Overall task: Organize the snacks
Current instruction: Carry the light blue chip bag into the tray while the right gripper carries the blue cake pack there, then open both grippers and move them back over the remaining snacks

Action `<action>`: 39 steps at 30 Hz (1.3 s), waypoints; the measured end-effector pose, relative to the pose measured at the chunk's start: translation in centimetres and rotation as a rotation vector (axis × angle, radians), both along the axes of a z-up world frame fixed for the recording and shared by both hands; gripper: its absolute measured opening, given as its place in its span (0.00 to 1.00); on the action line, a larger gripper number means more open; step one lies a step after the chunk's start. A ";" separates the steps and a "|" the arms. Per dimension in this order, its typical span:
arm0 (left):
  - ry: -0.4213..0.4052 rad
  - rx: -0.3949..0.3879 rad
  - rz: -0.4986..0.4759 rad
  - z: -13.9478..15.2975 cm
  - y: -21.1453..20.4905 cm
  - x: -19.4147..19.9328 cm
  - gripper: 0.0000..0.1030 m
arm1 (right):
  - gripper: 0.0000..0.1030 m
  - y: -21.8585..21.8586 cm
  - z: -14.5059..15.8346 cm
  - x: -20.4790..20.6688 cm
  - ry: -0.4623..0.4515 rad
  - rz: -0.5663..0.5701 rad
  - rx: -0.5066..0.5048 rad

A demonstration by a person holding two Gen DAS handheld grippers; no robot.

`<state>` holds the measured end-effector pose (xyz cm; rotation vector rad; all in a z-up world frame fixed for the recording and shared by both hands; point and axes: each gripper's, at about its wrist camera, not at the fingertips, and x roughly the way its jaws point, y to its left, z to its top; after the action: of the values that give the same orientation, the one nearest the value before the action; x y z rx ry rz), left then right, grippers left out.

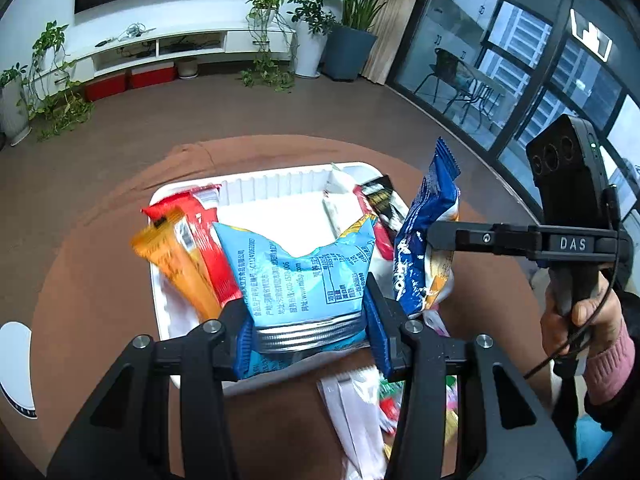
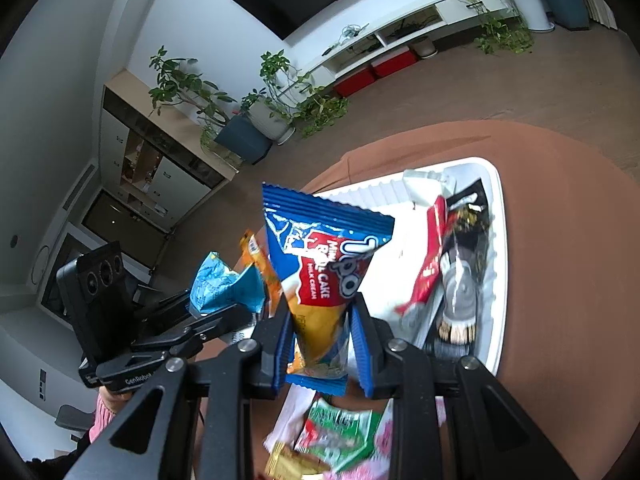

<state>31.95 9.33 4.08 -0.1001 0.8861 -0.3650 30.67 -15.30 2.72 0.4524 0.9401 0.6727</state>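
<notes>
My left gripper (image 1: pixel 306 330) is shut on a light blue snack packet (image 1: pixel 298 276), held upright above the near edge of a white tray (image 1: pixel 272 184). My right gripper (image 2: pixel 320 348) is shut on a dark blue roll cake packet (image 2: pixel 320 264), also held upright; in the left wrist view that packet (image 1: pixel 424 240) hangs at the tray's right side. An orange packet (image 1: pixel 176 260) and a red packet (image 1: pixel 204 236) lean in the tray's left part. Red, white and black packets (image 2: pixel 452 248) lie along its right part.
The tray rests on a round brown table (image 1: pixel 92 280). Loose snacks, among them a green packet (image 2: pixel 340 432) and a white one (image 1: pixel 352 412), lie on the table near me. A white disc (image 1: pixel 16 368) sits at the table's left edge. A hand in a pink sleeve (image 1: pixel 588 320) holds the right gripper.
</notes>
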 end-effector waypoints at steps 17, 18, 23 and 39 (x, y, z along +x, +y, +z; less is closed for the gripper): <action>-0.011 0.099 0.080 -2.5 -1.4 4.0 0.48 | 0.36 1.4 -0.8 2.5 -0.050 -0.024 -0.075; -0.015 0.101 0.082 -2.4 -1.4 4.0 0.48 | 0.36 1.4 -0.7 2.2 -0.057 -0.024 -0.078; -0.026 0.095 0.094 -2.0 -1.2 3.8 0.50 | 0.41 1.1 0.3 0.2 -0.092 -0.016 -0.093; -0.058 0.046 0.139 1.8 0.5 -6.9 0.50 | 0.47 0.9 3.0 -8.3 -0.157 -0.001 -0.107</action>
<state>25.00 9.82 5.87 -0.1075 0.8244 -0.2165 22.36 -14.41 5.74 0.3010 0.8231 0.6446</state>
